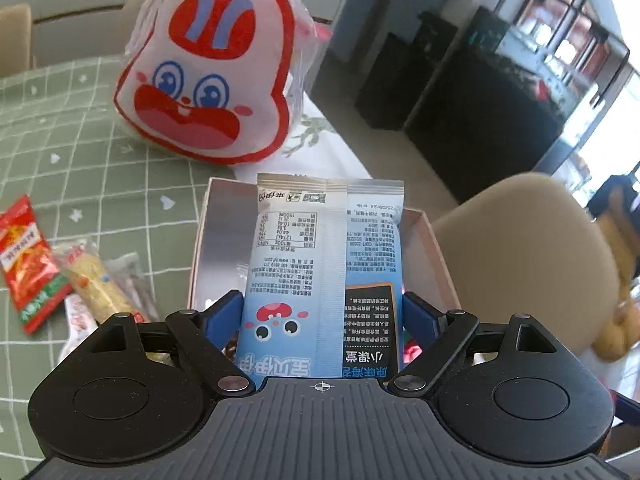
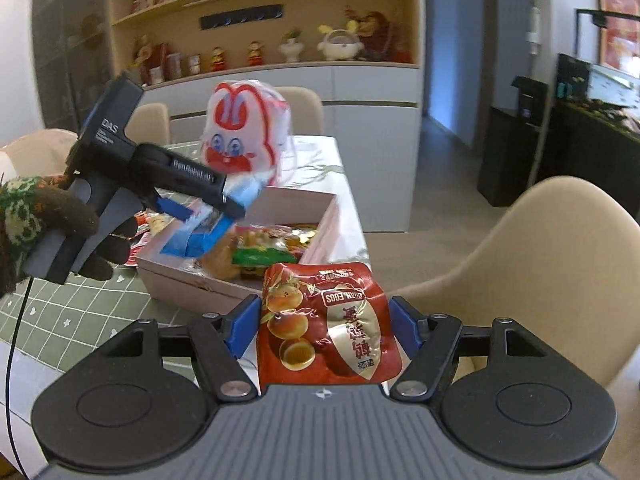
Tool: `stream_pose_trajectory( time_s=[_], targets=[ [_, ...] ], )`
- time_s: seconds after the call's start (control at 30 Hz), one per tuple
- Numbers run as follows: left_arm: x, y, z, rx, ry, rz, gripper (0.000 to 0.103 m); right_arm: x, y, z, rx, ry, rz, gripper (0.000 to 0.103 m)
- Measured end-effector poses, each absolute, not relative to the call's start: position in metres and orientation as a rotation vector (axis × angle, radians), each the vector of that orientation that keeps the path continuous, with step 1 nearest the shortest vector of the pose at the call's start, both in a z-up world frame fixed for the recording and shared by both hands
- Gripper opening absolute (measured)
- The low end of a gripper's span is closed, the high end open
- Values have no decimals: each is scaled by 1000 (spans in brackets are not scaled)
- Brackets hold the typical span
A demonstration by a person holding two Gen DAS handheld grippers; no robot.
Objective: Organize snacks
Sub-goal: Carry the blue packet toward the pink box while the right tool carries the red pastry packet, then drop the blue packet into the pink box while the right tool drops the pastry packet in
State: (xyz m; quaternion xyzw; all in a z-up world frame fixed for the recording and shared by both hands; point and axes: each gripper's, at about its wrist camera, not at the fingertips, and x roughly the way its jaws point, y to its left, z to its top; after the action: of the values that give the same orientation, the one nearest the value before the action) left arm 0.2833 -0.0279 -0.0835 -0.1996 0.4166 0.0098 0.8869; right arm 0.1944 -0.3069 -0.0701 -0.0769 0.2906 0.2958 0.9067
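Left gripper (image 1: 322, 312): blue fingers (image 1: 224, 312) clenched on a blue-and-white snack packet (image 1: 320, 272), one pad on each side edge. Packet stands upright between the pads, printed back toward the camera, top seal uppermost. It hangs directly over the open pink box (image 1: 430, 248); the box's pale interior wall shows behind it.

Right wrist view shows the same left gripper (image 2: 208, 220) from the side, angled down over the near-left corner of the box (image 2: 240, 284), packet (image 2: 196, 236) blurred between its fingers. A gloved hand (image 2: 48, 220) holds the handle. Cannot tell whether the packet touches the box contents.

Right gripper (image 2: 324, 320): fingers (image 2: 244, 324) grasping a red packet of quail eggs (image 2: 328, 324), pads on its left and right edges. Packet is puffed and faces up, just beside the near wall of the box, on the near side.

Box contents in the right wrist view: several snacks, including a green wrapper (image 2: 262, 256) and yellowish pieces (image 2: 296, 236).

Green gridded tablecloth (image 1: 80, 160) carries the box. A white rabbit-face bag (image 1: 208, 68) with red outline stands beyond the box, near it. Left of the box lie loose snacks: a red sachet (image 1: 28, 264) and a pale bar in clear wrap (image 1: 96, 284), close together, apart from the box.

Beige chair (image 1: 520, 256) stands right of the table.
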Motion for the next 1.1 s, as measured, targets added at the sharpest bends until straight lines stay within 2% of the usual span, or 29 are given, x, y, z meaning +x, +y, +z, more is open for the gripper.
stream_pose_trajectory(
  time_s=[0.1, 0.23, 0.37, 0.43, 0.5, 0.6, 0.87, 1.03, 1.1],
  targets=[
    [290, -37, -92, -316, 948, -35, 89, 207, -290, -68, -189, 600, 643, 70],
    [285, -36, -88, -282, 817, 86, 89, 219, -272, -68, -216, 592, 649, 70],
    [299, -51, -106, -283, 965, -84, 90, 226, -259, -74, -223, 612, 660, 70],
    [297, -59, -108, -223, 984, -91, 90, 227, -256, -78, -241, 613, 661, 70],
    [295, -50, -106, -318, 992, -76, 90, 226, -255, -82, -252, 616, 660, 70],
    [281, -26, -96, -523, 909, -18, 89, 229, -256, -86, -250, 636, 655, 70],
    [243, 5, -61, -614, 679, 35, 85, 256, -242, -72, -172, 632, 700, 70],
    [230, 9, -63, -617, 728, 28, 84, 283, -202, -63, -199, 565, 734, 70],
    [218, 6, -61, -613, 741, 26, 84, 299, -188, -64, -178, 557, 748, 75]
  ],
)
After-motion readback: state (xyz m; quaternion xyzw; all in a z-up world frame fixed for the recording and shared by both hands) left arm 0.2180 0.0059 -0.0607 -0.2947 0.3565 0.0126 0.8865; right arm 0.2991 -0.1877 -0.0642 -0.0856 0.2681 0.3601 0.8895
